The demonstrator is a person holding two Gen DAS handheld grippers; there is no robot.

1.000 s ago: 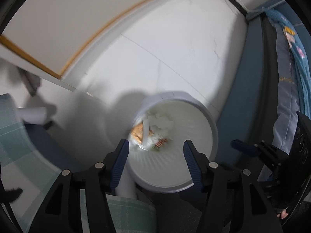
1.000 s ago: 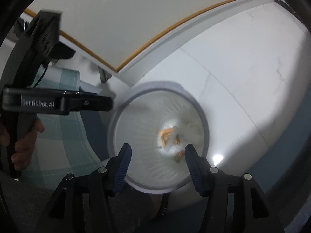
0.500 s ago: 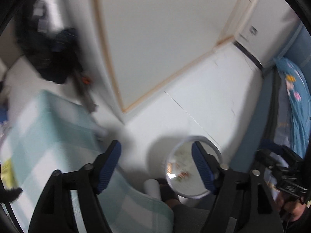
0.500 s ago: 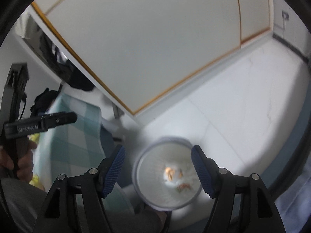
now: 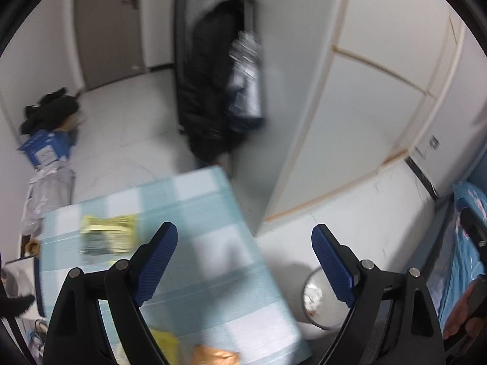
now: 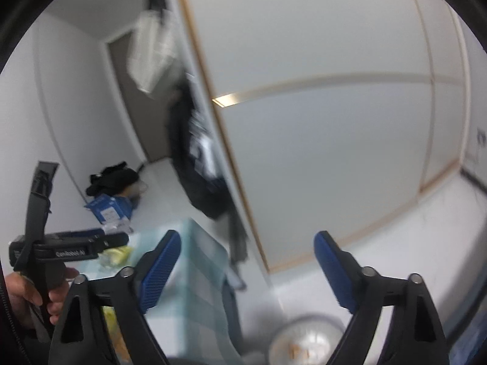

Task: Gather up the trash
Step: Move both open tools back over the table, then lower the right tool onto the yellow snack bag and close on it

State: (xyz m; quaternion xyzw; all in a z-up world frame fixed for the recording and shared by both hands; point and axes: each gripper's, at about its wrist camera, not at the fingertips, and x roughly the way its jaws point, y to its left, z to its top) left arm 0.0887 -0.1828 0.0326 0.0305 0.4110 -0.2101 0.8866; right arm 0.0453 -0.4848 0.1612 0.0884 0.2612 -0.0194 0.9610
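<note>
My left gripper (image 5: 245,237) is open and empty, raised above the table with the pale blue checked cloth (image 5: 213,243). On the cloth lie a yellow wrapper (image 5: 108,234), another yellow piece (image 5: 166,343) and an orange-brown wrapper (image 5: 213,356) at the near edge. The white trash bin (image 5: 319,301) stands on the floor to the right of the table, with trash inside. My right gripper (image 6: 246,243) is open and empty, high over the table's corner (image 6: 201,261); the bin (image 6: 304,343) is low in its view. The left gripper's body (image 6: 70,249) shows at left there.
White wardrobe doors (image 5: 365,106) stand behind the bin. Dark clothes (image 5: 210,91) hang at the wardrobe's open side. A blue box (image 5: 45,149) and a black heap (image 5: 51,112) lie on the floor at the far left. A blue bed (image 5: 468,243) is at the right.
Both grippers have risen and tilted up from over the bin, swinging left toward the table. The bin has dropped to the lower edge of both views. Both stay open.
</note>
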